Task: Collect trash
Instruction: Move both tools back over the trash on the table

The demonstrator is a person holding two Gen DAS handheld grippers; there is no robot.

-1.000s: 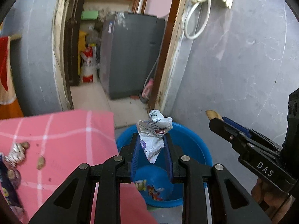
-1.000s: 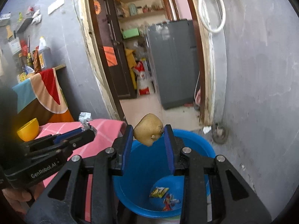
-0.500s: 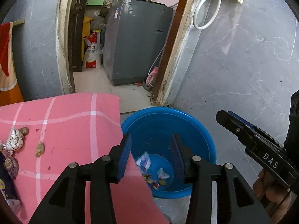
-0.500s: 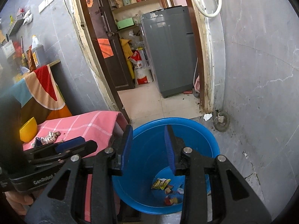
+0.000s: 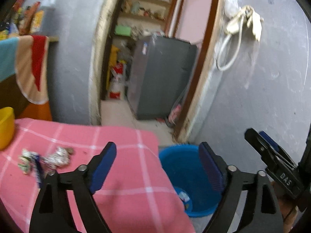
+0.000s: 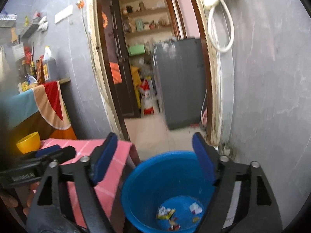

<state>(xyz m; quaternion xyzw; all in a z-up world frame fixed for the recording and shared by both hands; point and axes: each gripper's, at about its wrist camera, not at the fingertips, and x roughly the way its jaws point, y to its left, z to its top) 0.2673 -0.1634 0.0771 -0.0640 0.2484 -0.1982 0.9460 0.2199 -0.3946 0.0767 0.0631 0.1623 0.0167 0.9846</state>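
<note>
A blue bucket (image 5: 186, 167) stands on the floor beside the pink checked tablecloth (image 5: 124, 174); it also shows in the right wrist view (image 6: 155, 186) with several wrappers (image 6: 165, 212) at its bottom. My left gripper (image 5: 158, 165) is open and empty over the table's right edge. My right gripper (image 6: 155, 151) is open and empty above the bucket. Crumpled wrappers (image 5: 56, 156) and scraps (image 5: 24, 162) lie on the cloth at the left. The right gripper shows at the left wrist view's right edge (image 5: 272, 155).
A yellow bowl (image 6: 28, 141) sits at the table's far left. A grey wall stands right of the bucket. An open doorway leads to a grey appliance (image 5: 161, 77). A white hose (image 6: 219, 29) hangs on the wall.
My left gripper dropped the crumpled wrapper and my right gripper dropped the brown lump into the bucket. Both jaws opened wide. Both views swung up and left, toward the table.
</note>
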